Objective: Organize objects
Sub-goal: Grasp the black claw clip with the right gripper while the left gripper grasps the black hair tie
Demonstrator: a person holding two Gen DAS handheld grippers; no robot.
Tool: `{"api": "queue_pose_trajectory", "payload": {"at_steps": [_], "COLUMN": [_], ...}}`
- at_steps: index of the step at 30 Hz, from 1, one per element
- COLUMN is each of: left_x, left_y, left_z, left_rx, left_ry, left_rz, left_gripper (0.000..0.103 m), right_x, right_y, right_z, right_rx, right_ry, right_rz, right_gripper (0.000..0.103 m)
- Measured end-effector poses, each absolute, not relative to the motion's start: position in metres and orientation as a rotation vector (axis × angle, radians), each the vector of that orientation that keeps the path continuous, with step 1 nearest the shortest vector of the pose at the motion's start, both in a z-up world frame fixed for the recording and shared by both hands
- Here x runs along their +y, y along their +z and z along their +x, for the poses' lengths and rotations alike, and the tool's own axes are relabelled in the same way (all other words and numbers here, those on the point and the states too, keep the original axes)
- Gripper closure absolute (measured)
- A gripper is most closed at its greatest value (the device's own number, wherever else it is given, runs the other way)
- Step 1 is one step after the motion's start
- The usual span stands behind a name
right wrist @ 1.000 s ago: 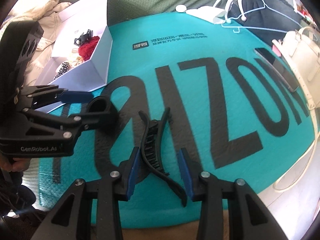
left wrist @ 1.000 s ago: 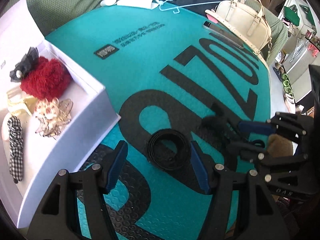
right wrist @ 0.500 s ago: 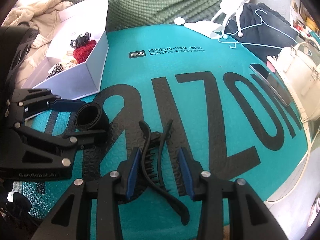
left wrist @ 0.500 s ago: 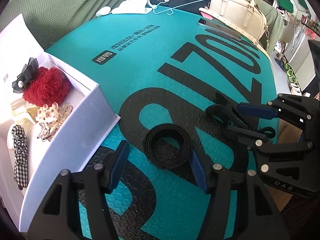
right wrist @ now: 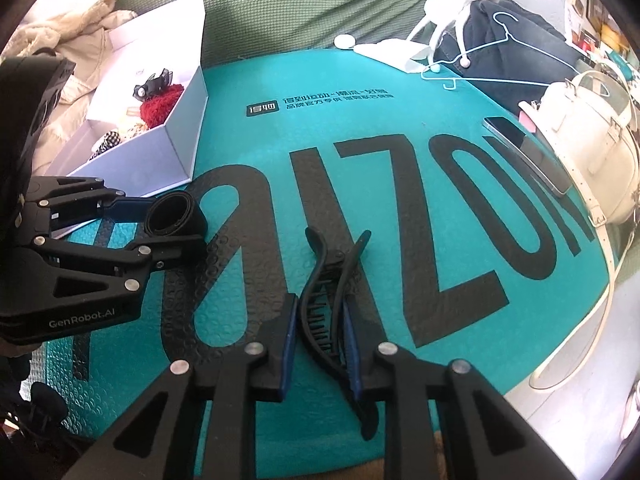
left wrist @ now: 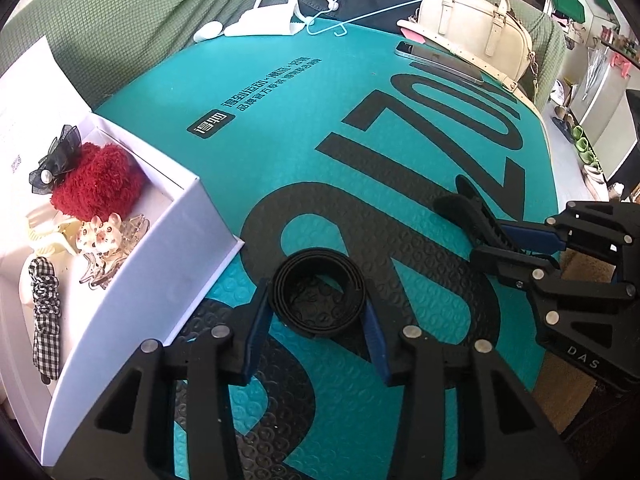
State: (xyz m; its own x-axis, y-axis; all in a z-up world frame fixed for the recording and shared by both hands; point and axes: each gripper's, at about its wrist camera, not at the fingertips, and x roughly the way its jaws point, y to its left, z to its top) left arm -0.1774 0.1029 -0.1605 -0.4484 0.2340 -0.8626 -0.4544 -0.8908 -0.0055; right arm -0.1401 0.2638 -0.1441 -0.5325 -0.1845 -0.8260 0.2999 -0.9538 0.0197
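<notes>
Now the left gripper (left wrist: 316, 322) is reaching low over the teal mat (left wrist: 280, 128), its blue-padded fingers (left wrist: 256, 320) spread to either side of a coiled black band (left wrist: 318, 294). Both pads are sitting right against the band's outer edge, one on each flank, and the band is resting flat on the mat; whether the pads are pressing it or only touching it is not clear. From the right wrist view the same band (right wrist: 174, 214) is showing between the left gripper's (right wrist: 160, 224) fingers, just beside the near corner of the white box (right wrist: 160, 156).

The right gripper (right wrist: 320, 332) is closing in around a black claw clip (right wrist: 324, 308). The clip is lying on the mat, its two curved ends pointing away from the camera, its toothed middle sitting between the blue pads (right wrist: 288, 336). The right pad is touching the clip's side and the left one is standing just beside it. In the left wrist view the right gripper (left wrist: 508, 248) is appearing at the right edge with the clip (left wrist: 476, 216) jutting out ahead of its fingers.

The box (left wrist: 180, 264) is lying open just left of the band, holding a red scrunchie (left wrist: 98, 184), a black bow (left wrist: 56, 160), a checked tie (left wrist: 44, 312) and some pale clips (left wrist: 100, 236). A cream handbag (left wrist: 468, 28) and a phone (left wrist: 436, 58) are lying at the mat's far edge
</notes>
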Motion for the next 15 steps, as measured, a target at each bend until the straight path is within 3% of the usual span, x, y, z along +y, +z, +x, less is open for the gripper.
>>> {"api": "queue_pose_trajectory", "payload": {"at_steps": [15], "left_x": [0.098], "left_y": [-0.139], "left_z": [-0.172], "left_rx": [0.295], "left_ry": [2.374], "left_rz": [-1.340], "left_gripper": [0.062], "right_x": [0.268], "right_y": [-0.130], "right_z": [-0.134], "right_rx": [0.158], "right_ry": [-2.532], "right_rz": [1.335], "right_gripper": [0.083]}}
